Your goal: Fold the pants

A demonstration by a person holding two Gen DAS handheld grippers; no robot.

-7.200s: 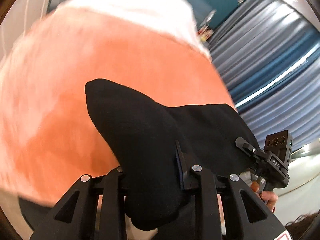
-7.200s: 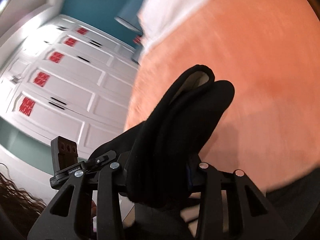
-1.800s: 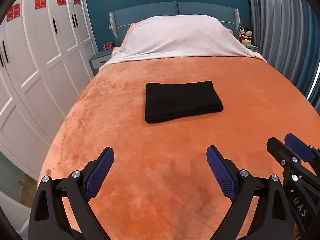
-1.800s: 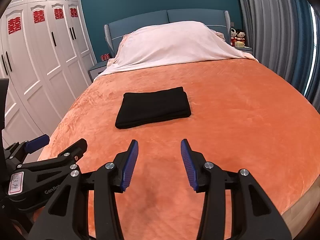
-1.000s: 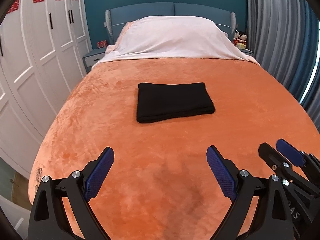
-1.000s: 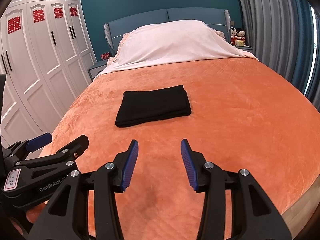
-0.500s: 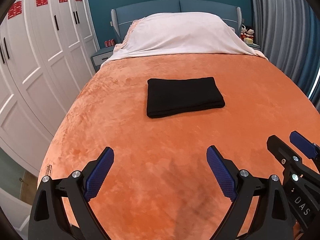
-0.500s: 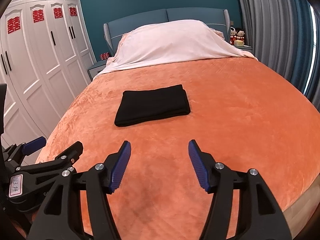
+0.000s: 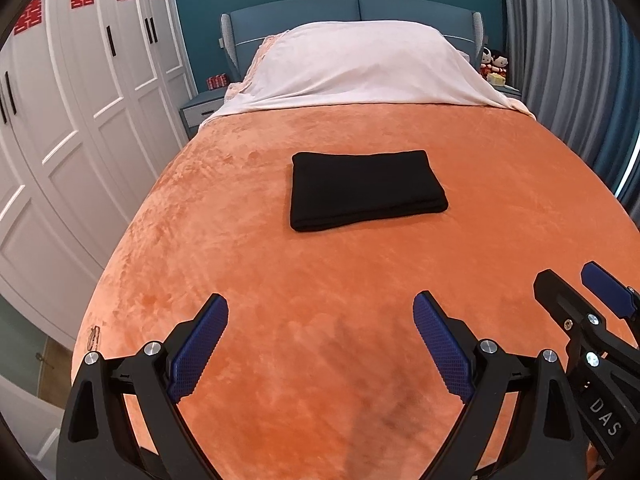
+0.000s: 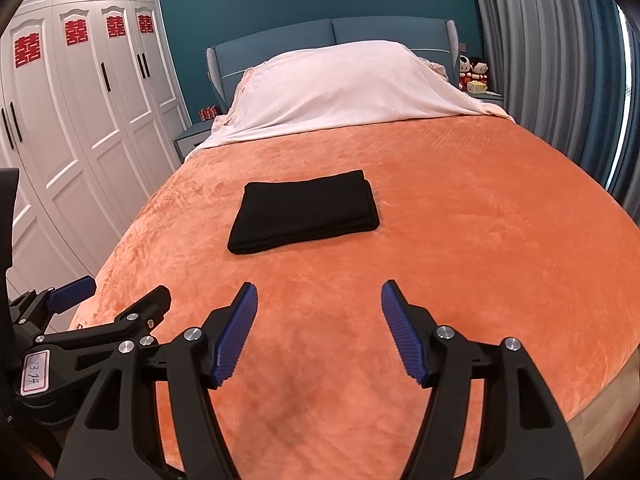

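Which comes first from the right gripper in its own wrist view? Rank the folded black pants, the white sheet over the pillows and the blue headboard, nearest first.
From the right gripper, whose jaws are opening with nothing between them:
1. Folded black pants, just ahead on the orange blanket, slightly left.
2. White sheet, beyond the blanket at the bed's head.
3. Blue headboard, behind the sheet, against the teal wall.

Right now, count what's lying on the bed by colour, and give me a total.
Black: 1, the folded pants
Orange: 1, the blanket
White: 1, the sheet over the pillows
Total: 3
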